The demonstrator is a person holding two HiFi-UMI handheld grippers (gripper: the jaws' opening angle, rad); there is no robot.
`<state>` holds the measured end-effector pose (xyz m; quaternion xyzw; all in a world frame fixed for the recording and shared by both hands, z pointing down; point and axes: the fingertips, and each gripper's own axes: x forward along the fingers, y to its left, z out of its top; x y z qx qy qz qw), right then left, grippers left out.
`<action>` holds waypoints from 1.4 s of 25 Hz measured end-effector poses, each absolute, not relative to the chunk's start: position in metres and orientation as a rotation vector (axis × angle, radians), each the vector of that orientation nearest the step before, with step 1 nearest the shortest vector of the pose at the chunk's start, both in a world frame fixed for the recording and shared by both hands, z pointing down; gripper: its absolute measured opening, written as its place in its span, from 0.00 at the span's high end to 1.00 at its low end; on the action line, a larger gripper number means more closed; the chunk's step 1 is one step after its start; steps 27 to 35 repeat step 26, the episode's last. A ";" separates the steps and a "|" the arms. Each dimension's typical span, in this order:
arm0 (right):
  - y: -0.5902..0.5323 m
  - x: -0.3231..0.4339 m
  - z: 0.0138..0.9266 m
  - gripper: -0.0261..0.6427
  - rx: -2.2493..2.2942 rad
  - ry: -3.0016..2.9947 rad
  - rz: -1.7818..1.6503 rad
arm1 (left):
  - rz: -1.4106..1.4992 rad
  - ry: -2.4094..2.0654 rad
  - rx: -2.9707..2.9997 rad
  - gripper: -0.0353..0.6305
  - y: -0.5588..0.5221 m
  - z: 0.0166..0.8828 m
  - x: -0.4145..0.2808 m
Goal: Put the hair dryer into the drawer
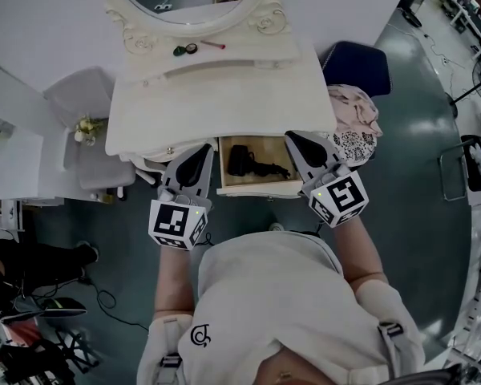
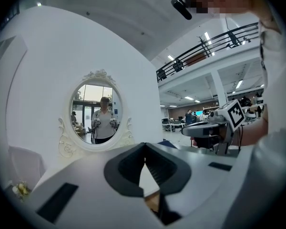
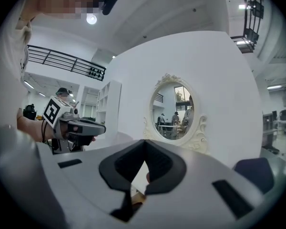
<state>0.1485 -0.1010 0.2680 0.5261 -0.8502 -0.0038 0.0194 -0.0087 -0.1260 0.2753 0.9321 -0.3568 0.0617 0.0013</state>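
A black hair dryer [image 1: 253, 164] lies inside the open wooden drawer [image 1: 260, 191] of a cream dressing table [image 1: 216, 95]. My left gripper [image 1: 202, 149] is held level at the drawer's left side, above the table's front edge, and its jaws meet at the tips with nothing between them. On the drawer's right side my right gripper [image 1: 295, 137] is held the same way, shut and empty. Both gripper views look over the tabletop at the oval mirror [image 2: 97, 111]; each shows shut jaws, the left gripper [image 2: 144, 147] and the right gripper [image 3: 144, 144], with a sliver of the drawer below.
Small items, one green and one red, lie under the mirror [image 1: 194, 48]. A grey chair [image 1: 84, 103] stands left of the table. At the right are a dark blue seat [image 1: 361, 64] and heaped clothes [image 1: 354, 117]. Cables lie on the floor at lower left.
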 end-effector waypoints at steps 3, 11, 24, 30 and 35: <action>-0.101 0.150 0.273 0.95 1.647 -2.620 -0.021 | 0.188 -1.135 2.915 0.93 -0.126 0.276 -0.008; -0.101 0.156 0.277 0.95 1.676 -2.609 0.015 | 0.198 -1.134 2.923 0.93 -0.123 0.277 0.000; -0.096 0.159 0.274 0.95 1.671 -2.600 0.024 | 0.169 -1.134 2.932 0.93 -0.119 0.269 0.004; -0.094 0.156 0.272 0.95 1.651 -2.595 -0.006 | 0.170 -1.133 2.926 0.93 -0.117 0.269 0.004; -0.094 0.156 0.272 0.95 1.651 -2.595 -0.006 | 0.170 -1.133 2.926 0.93 -0.117 0.269 0.004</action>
